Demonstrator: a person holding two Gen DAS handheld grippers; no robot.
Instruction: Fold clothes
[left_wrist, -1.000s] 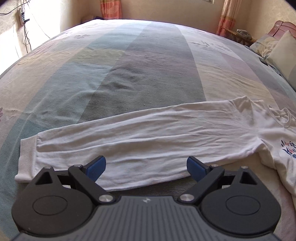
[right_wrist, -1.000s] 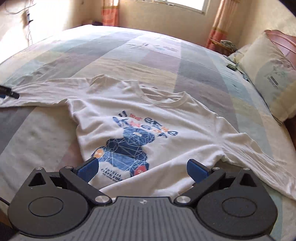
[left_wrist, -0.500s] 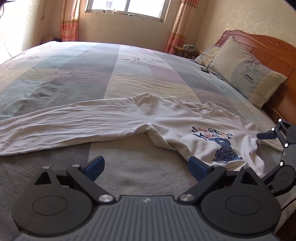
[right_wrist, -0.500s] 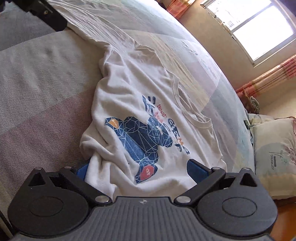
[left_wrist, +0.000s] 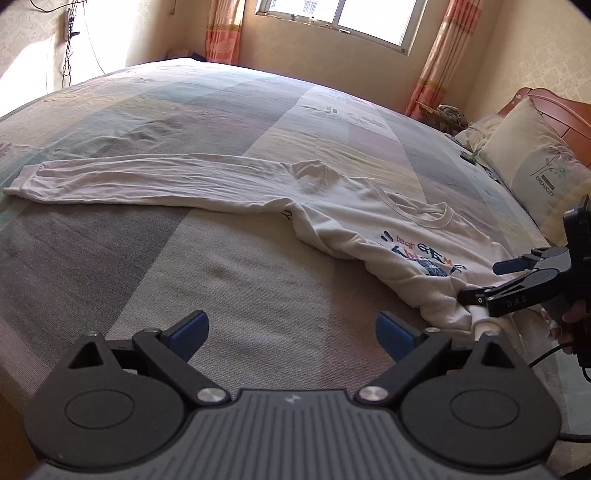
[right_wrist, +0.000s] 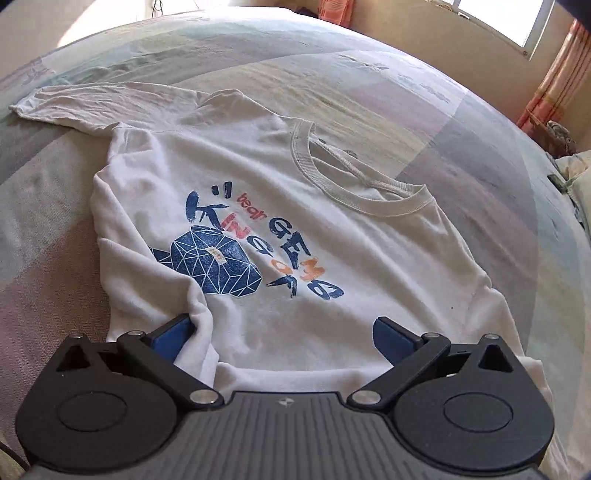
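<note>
A white long-sleeved shirt (right_wrist: 332, 221) with a blue bear print lies face up on the bed. One sleeve (left_wrist: 147, 181) stretches flat to the left. The lower body is bunched up toward the hem (left_wrist: 450, 306). My left gripper (left_wrist: 291, 332) is open over bare bedspread, short of the shirt, with nothing between its fingers. My right gripper (right_wrist: 282, 334) is open at the hem, with shirt fabric lying between its wide jaws and a fold against the left finger (right_wrist: 173, 334). In the left wrist view the right gripper (left_wrist: 487, 280) straddles the bunched hem.
The striped bedspread (left_wrist: 221, 266) covers a wide bed. Pillows (left_wrist: 539, 173) and a wooden headboard (left_wrist: 554, 110) lie at the far right. A window and orange curtains (left_wrist: 436, 66) are behind the bed. A hand (left_wrist: 570, 321) holds the right gripper.
The left gripper left the sleeve and swung right and back, and it now faces the whole shirt. The right gripper dropped to the hem, and the shirt's lower body has bunched up.
</note>
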